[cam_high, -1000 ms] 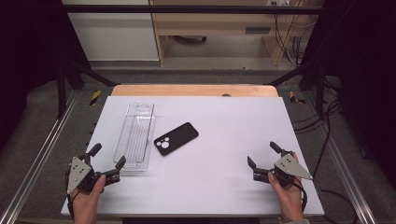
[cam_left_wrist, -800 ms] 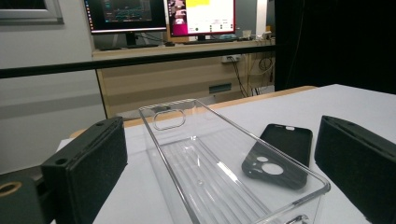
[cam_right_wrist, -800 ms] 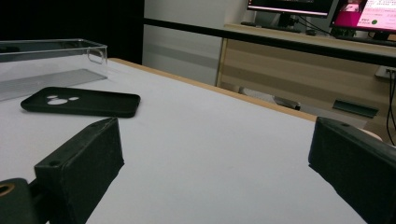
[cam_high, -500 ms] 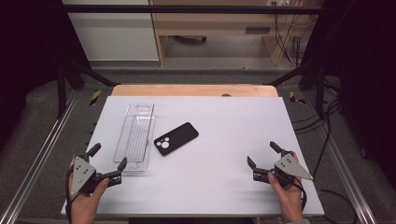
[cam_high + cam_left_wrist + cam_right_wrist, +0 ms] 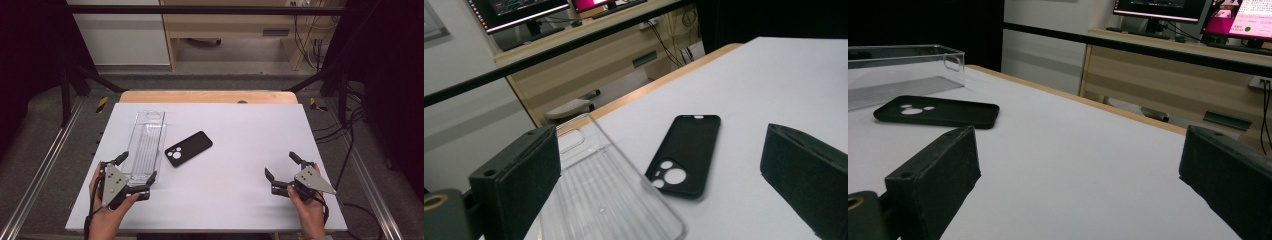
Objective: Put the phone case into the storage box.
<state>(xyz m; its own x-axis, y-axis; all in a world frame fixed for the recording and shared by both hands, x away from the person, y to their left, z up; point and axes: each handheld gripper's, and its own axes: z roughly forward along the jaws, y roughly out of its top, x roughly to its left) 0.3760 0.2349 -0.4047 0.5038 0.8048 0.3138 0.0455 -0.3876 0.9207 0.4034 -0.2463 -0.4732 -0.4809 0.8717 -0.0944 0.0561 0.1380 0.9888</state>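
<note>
The left gripper has its two black jaws spread wide with nothing between them, and it sits low over the near left corner of the white rectangular table, held from below by the person's left hand. Its jaws straddle the near end of the clear ribbed plastic tray: one jaw lies at the tray's left side and the other at its near right corner, though whether either one touches the plastic cannot be told. In the left gripper view that tray runs away from the near jaws toward the far edge of the table, with the black rounded phone case lying flat just to its right, camera cut-outs at its near end. From the high view the phone case rests at an angle beside the tray's right wall, near it but apart, in the left half of the table and about midway between the near and far edges. The right gripper is likewise wide open and holds nothing, sitting near the near right corner of the table in the person's right hand, well apart from both the tray and the case. A light wooden strip borders the table's far edge.
</note>
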